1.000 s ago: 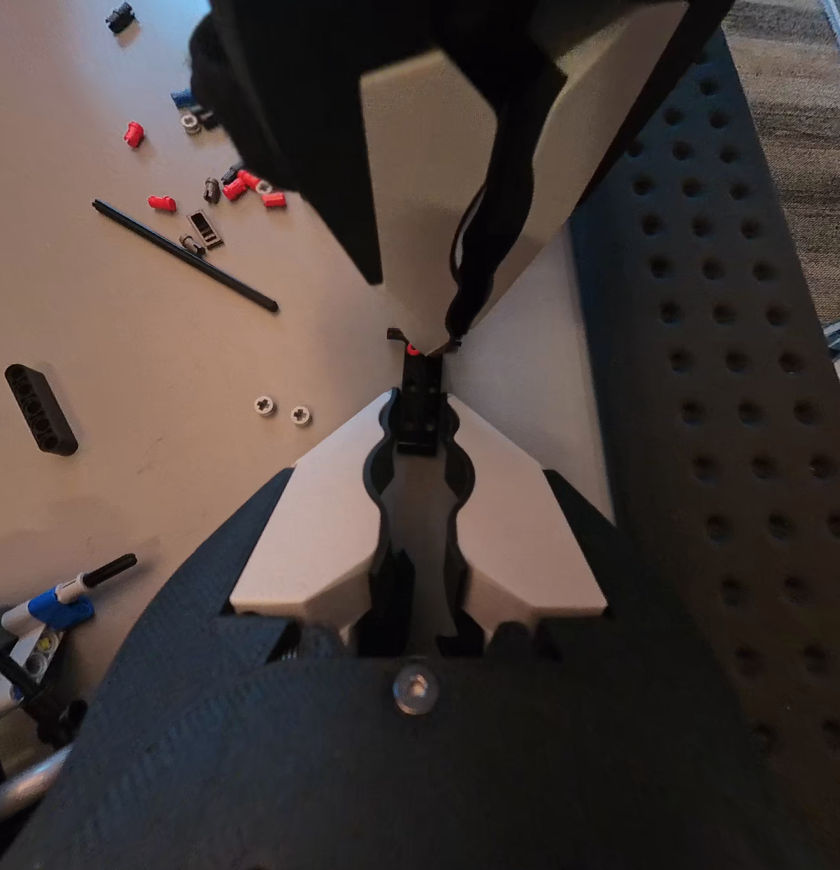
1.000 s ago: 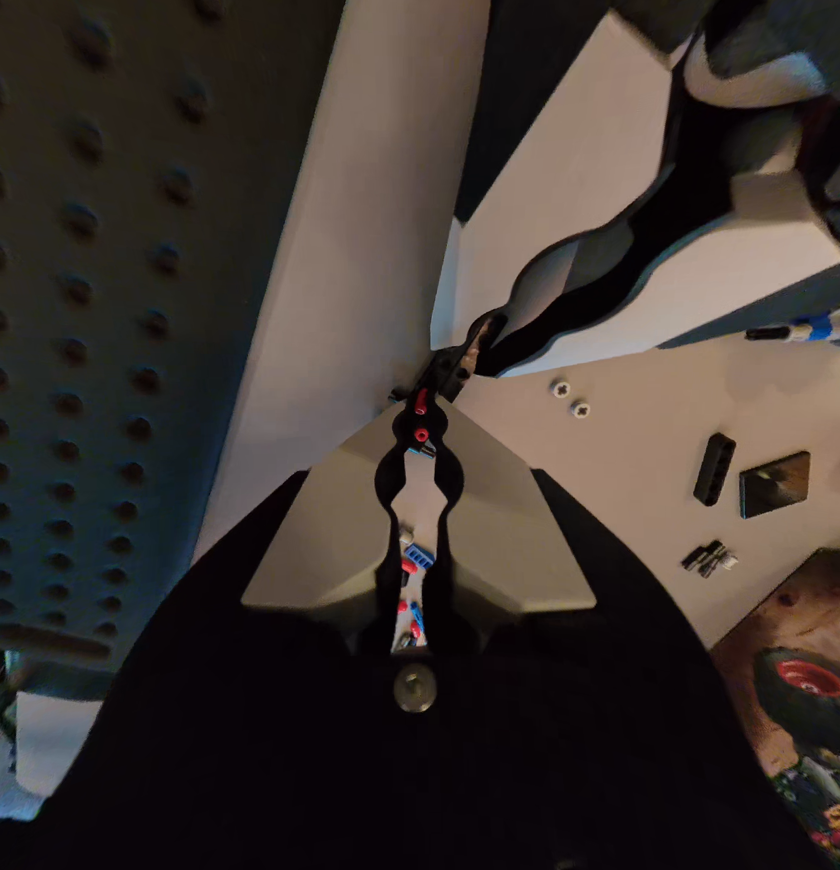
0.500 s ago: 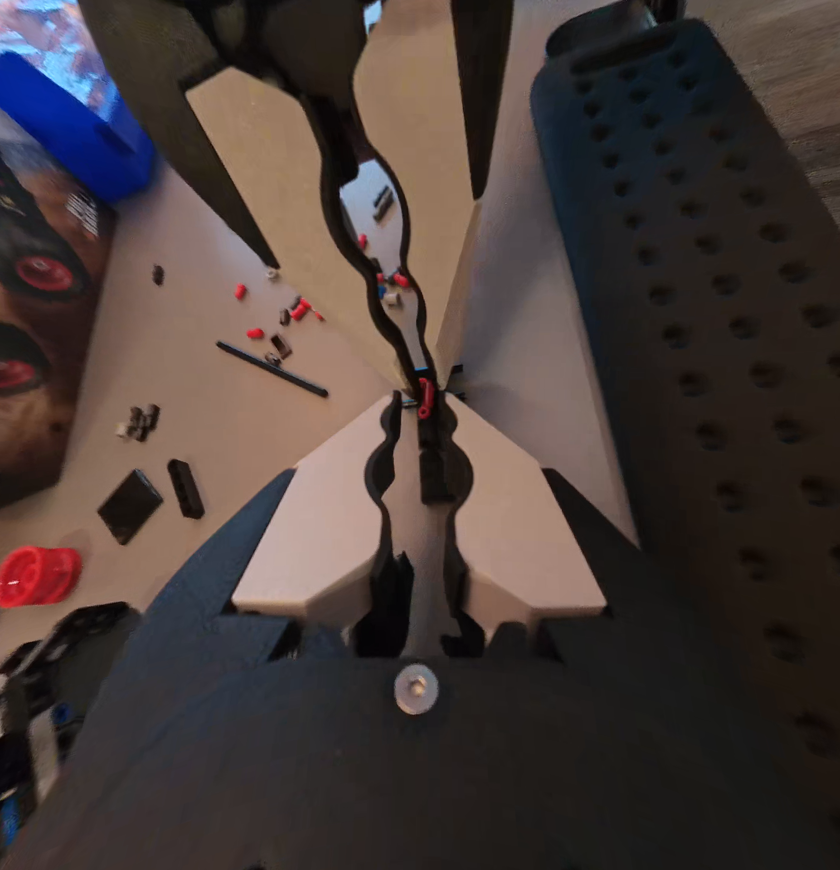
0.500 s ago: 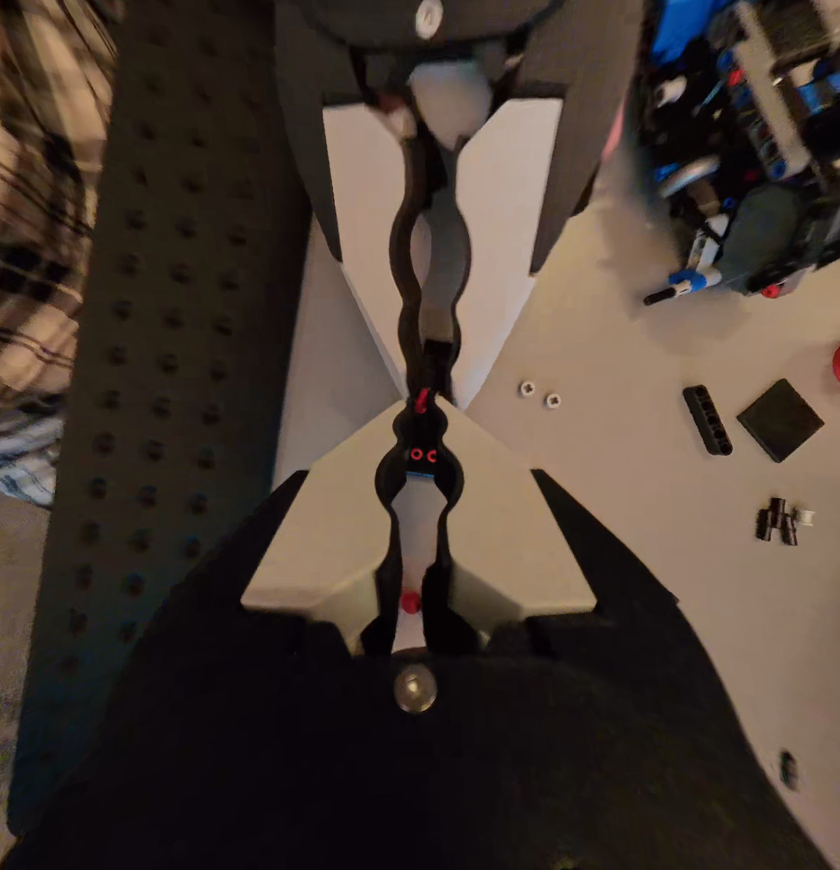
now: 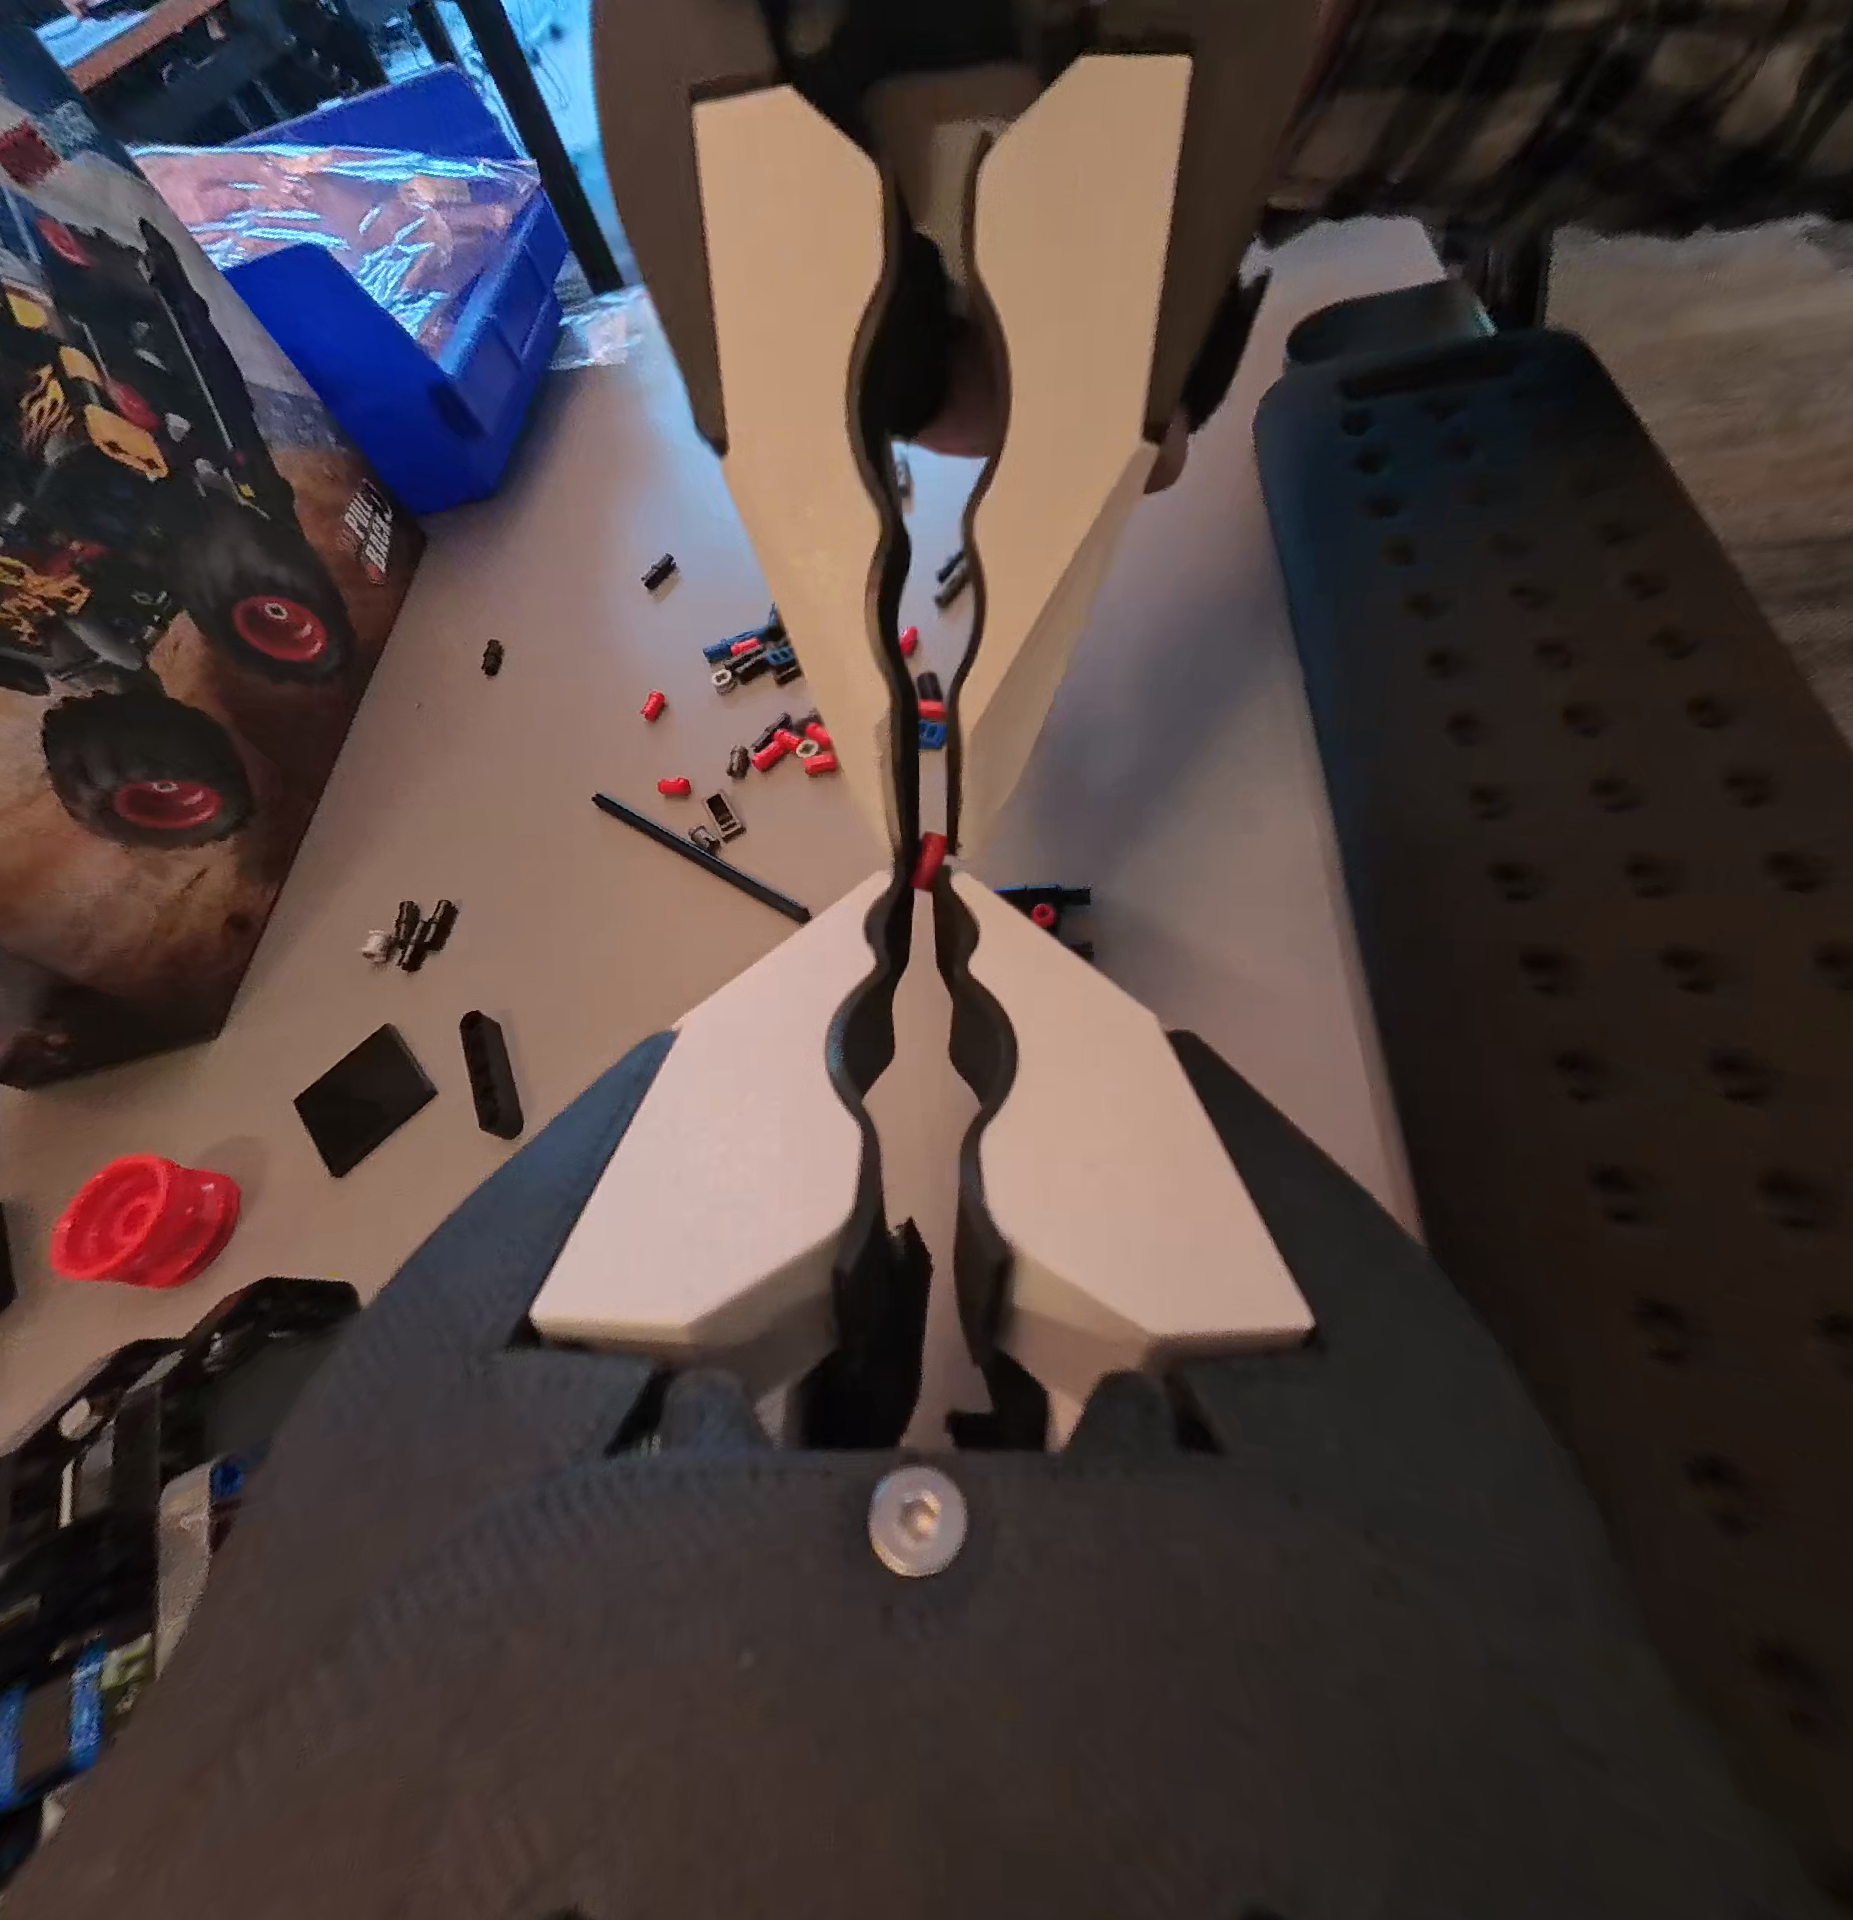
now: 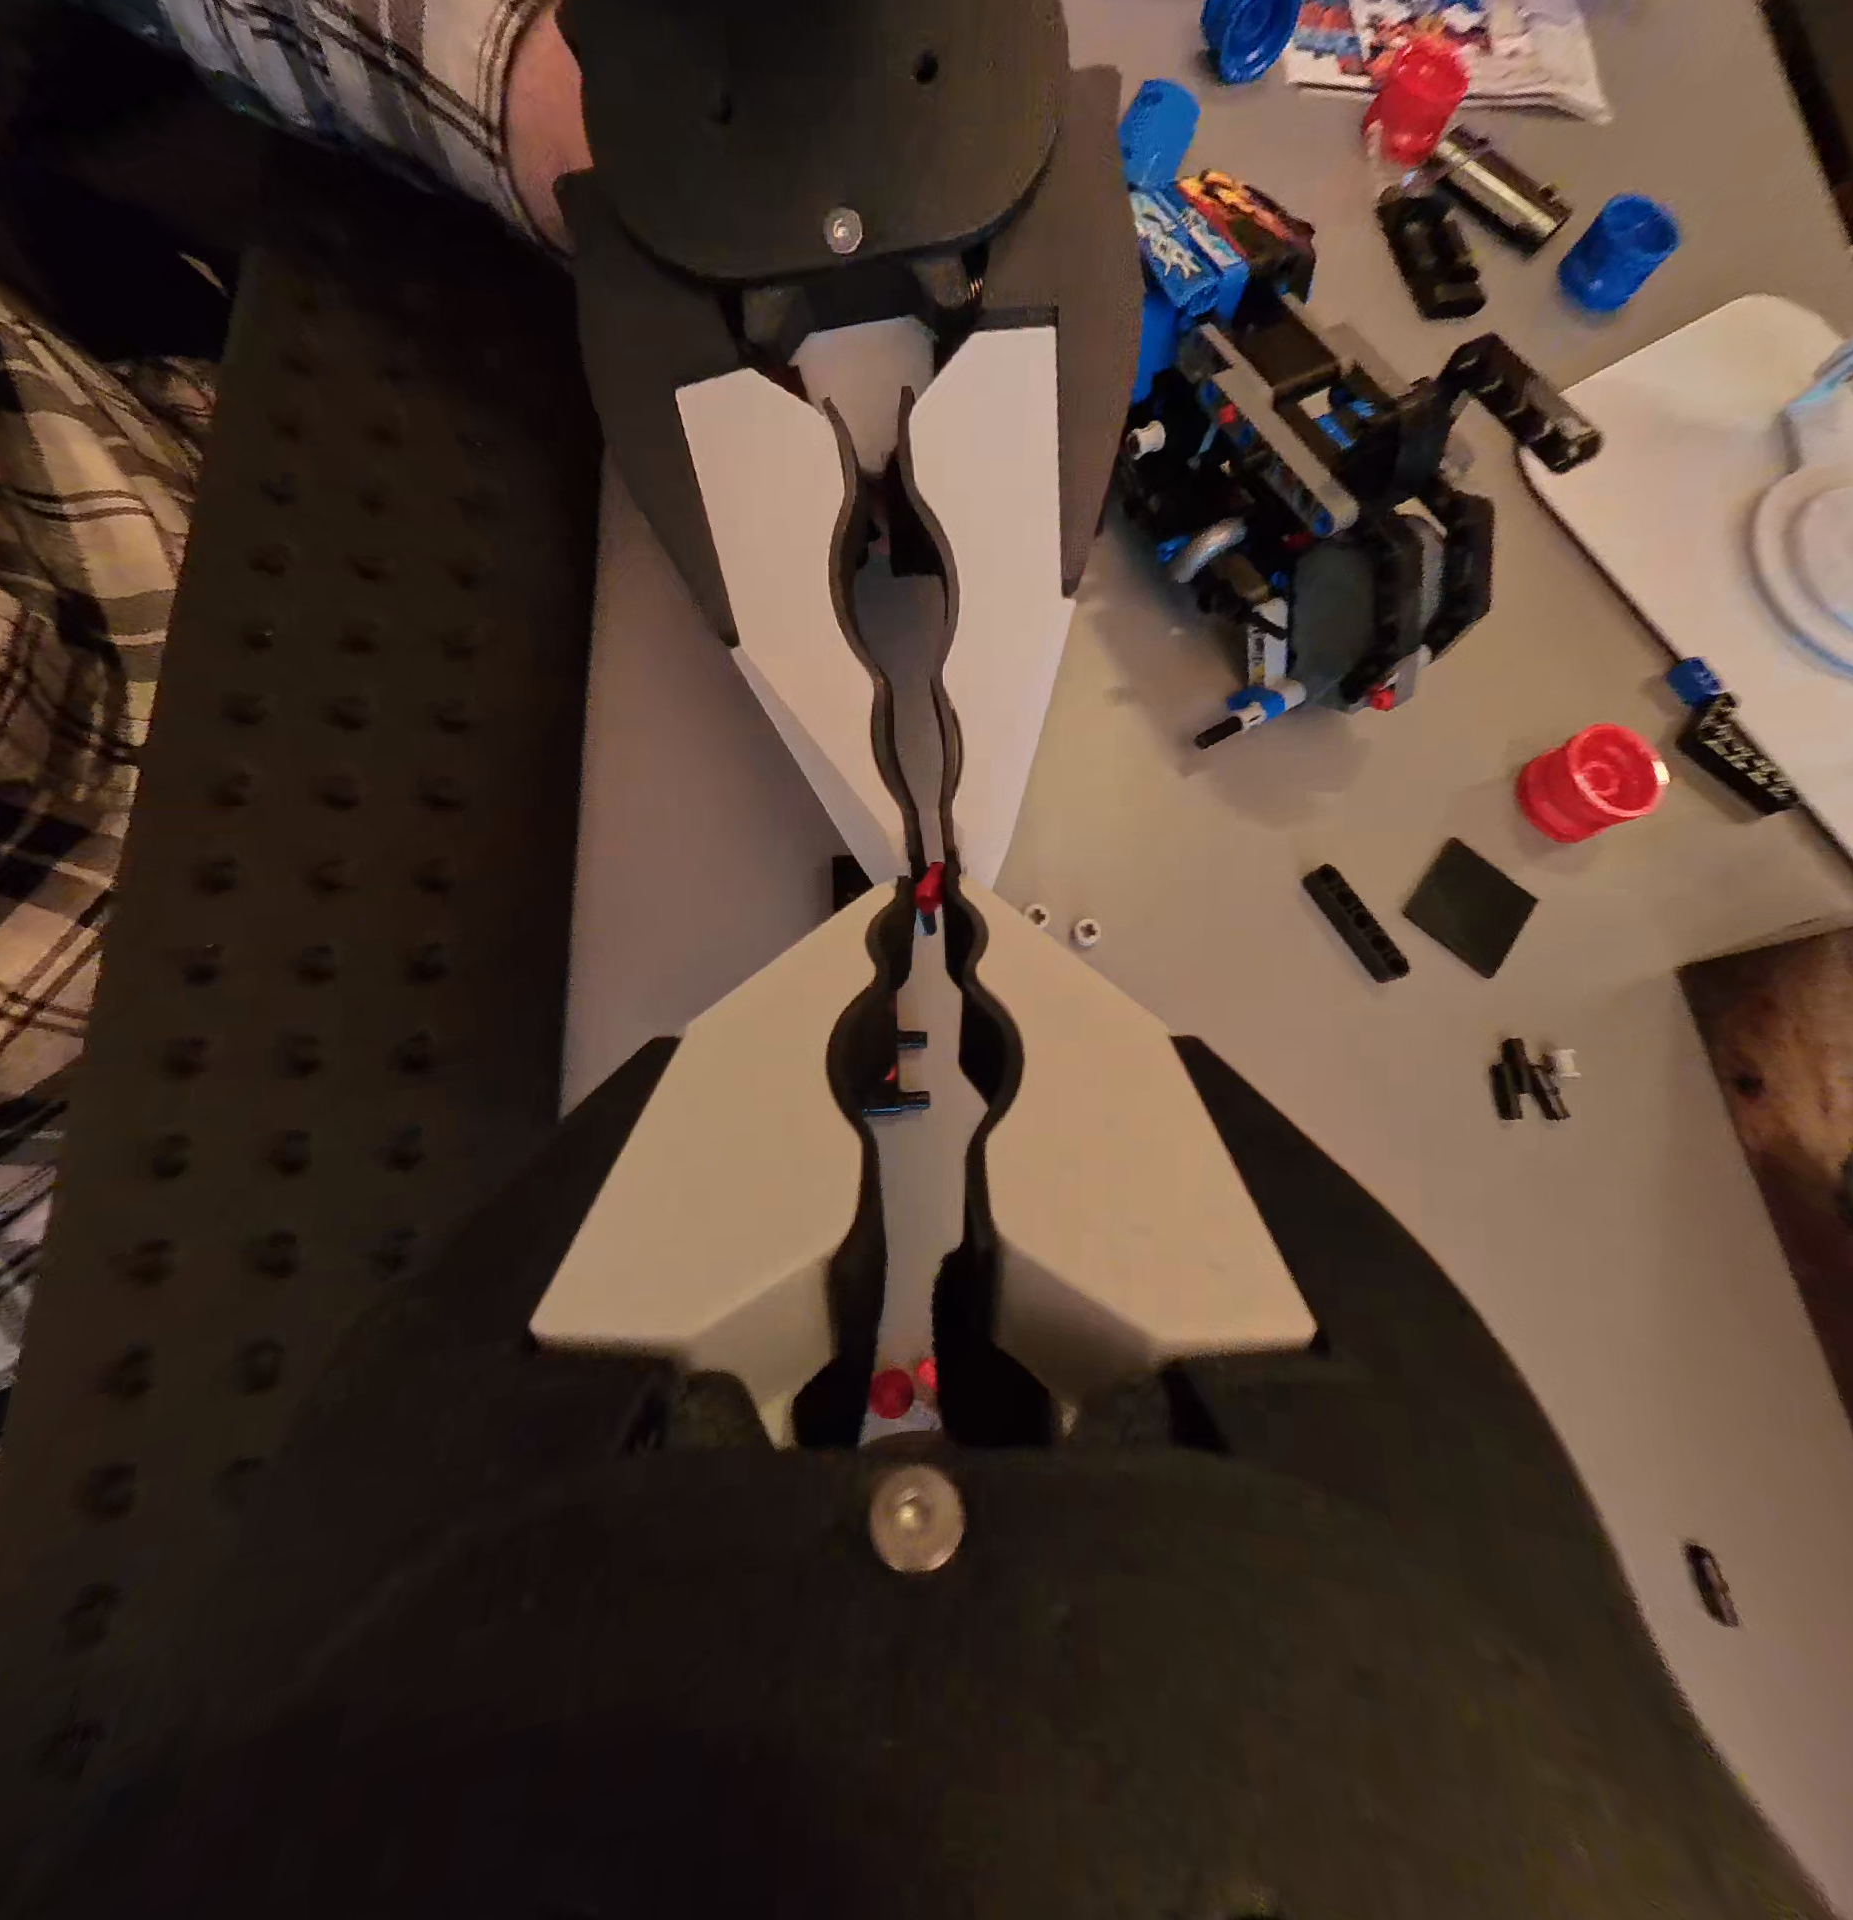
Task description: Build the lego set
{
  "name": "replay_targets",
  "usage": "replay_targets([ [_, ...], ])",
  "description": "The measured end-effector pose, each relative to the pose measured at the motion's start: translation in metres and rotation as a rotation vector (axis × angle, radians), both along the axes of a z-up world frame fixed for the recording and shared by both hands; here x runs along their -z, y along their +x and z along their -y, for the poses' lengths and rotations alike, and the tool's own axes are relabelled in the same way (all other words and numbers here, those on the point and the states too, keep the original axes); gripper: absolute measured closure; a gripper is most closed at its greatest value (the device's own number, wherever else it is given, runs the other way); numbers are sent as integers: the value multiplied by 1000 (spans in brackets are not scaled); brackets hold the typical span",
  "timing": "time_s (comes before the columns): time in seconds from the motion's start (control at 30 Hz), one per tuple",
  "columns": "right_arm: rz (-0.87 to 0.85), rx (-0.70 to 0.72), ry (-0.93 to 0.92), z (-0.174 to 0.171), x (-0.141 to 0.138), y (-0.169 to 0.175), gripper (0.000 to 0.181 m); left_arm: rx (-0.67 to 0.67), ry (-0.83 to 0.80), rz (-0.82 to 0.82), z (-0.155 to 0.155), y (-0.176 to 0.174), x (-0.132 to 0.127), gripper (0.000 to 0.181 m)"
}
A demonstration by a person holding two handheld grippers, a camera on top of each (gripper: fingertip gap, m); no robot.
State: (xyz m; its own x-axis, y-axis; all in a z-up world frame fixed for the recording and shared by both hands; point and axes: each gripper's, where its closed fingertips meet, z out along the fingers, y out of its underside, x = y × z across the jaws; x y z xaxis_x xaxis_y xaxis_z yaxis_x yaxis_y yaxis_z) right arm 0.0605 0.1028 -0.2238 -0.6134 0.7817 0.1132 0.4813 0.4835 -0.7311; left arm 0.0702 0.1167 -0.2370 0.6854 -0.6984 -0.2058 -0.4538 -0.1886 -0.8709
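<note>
Tip to tip over the worktop (image 5: 506,831): the left gripper (image 5: 917,899) and the right gripper (image 6: 927,904) point straight at each other, and a small red pin (image 5: 928,860) sits right where their tips meet. In the left wrist view the pin is wedged between the right gripper's nearly closed tips and touches the left gripper's tips; which of the two truly has it pinched I cannot tell, and both pairs of jaws stand almost closed with only a thin slit between them. Beyond the left gripper's tips and off to its left lies a scatter of little red, black and blue pieces (image 5: 771,743) with a thin black axle (image 5: 698,857). Nearer, on the left, rest a black beam (image 5: 491,1070), a flat black tile (image 5: 366,1096) and a ribbed red wheel hub (image 5: 143,1221). Farther left stands the glossy set box (image 5: 122,582) beside a blue bin (image 5: 423,312). From the right gripper, the half-built blue and black model (image 6: 1337,520) sits ahead to the right. The worktop is smooth and pale grey; a dark pad with rows of holes (image 5: 1587,831) runs along its edge.
</note>
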Motion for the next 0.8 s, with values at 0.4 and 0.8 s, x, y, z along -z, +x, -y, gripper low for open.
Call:
replay_targets([
  [0.4, -124, -2, 180, 0, -7, 1, 178, 45, -68, 169, 4, 6, -8, 181],
  [0.8, 8, -77, 290, 5, 19, 12, 179, 73, -216, -1, 14, 2, 29, 155],
])
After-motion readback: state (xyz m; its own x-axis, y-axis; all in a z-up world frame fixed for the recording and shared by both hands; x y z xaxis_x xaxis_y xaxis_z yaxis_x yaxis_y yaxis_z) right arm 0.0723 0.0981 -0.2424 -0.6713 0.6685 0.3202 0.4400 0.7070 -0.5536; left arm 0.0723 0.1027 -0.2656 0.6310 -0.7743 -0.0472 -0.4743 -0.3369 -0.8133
